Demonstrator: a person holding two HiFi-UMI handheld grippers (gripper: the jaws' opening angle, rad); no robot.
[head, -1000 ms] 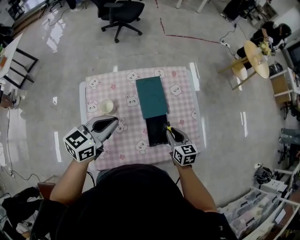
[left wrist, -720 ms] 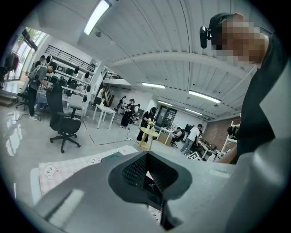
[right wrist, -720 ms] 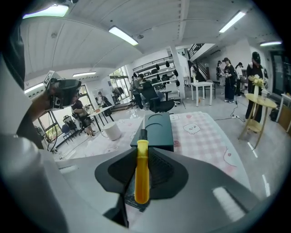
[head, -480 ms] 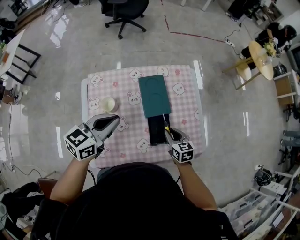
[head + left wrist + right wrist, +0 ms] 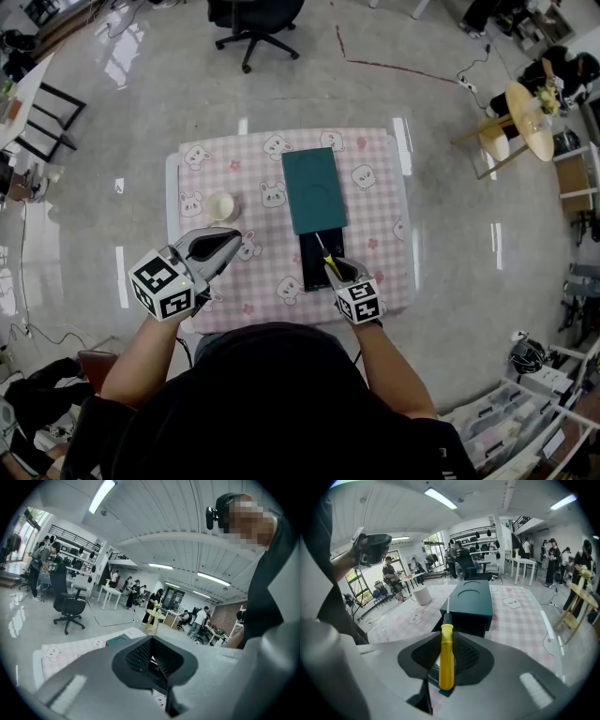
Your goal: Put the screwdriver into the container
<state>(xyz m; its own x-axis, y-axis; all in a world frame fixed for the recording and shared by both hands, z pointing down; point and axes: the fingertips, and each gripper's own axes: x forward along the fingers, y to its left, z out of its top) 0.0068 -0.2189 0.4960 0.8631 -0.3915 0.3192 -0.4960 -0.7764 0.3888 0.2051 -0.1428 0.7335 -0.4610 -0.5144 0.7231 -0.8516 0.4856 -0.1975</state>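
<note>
Swung toward 11 o'clock since a second ago, and now slanting over the open end of the container: the screwdriver in the right gripper. Clamped by its yellow handle between fingers closed firmly on it, metal tip forward and raised. Not yet inside, and held above the dark tray, clear of its floor as far as the head view allows a judgement. Green lid already slid off toward 12 o'clock, so nothing blocking the way in. Left gripper parked at 9 o'clock of the container, well apart from it, fingers pressed together on nothing. Small pale cup at 12 o'clock of that gripper on the pink checked counter, no part in this. Pick-up done, then, and carry nearly done. Left to do, by the look of it: lower the tool along the tray, open the fingers, draw back.
</note>
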